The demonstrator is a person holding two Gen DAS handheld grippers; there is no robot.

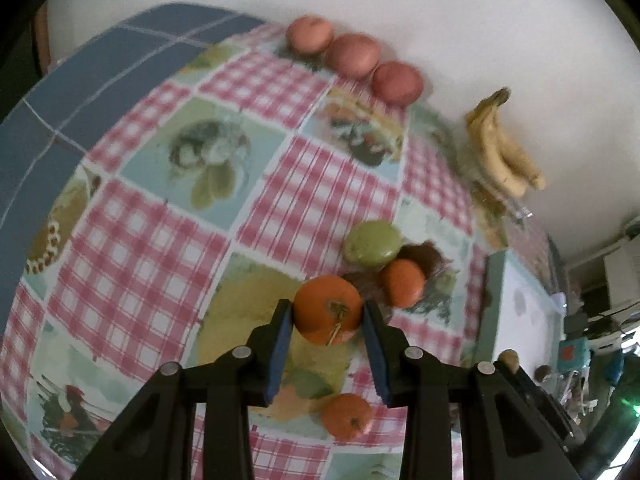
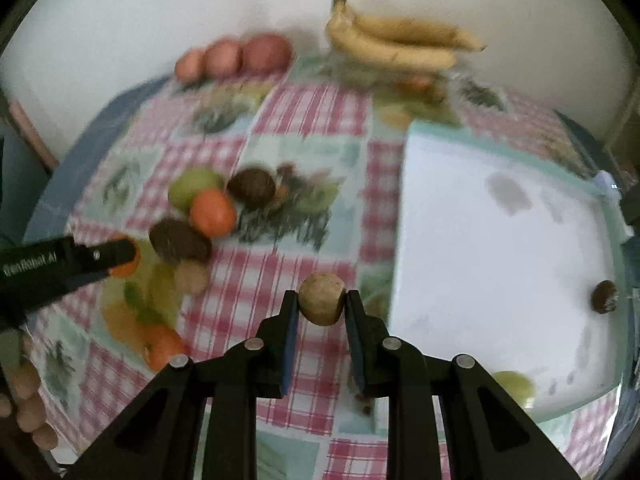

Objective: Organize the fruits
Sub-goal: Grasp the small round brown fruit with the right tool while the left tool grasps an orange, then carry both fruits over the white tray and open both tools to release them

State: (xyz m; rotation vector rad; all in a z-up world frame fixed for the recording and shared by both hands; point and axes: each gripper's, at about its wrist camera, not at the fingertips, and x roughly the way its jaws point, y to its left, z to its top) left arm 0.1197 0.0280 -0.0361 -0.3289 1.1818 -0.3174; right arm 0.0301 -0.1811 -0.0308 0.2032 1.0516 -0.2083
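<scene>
Home dining spot, fruit-print checked tablecloth [image 1: 320,184], plain white wall [image 1: 440,20]

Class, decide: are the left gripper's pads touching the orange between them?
Touching. The left wrist view shows both pads pressed against the orange, no gap either side.

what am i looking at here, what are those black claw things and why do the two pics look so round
Each picture comes from a wide-angle camera fixed on a hand-held gripping tool, looking along its two fingers; that lens bends the view. One person carries both tools. The left tool is shut on an orange; the right tool is shut on a small tan-brown fruit. Below is a fruit-print tablecloth with three red apples, bananas, a green fruit, more oranges and a white tray. Fingers of a hand show at the right view's edge.
</scene>
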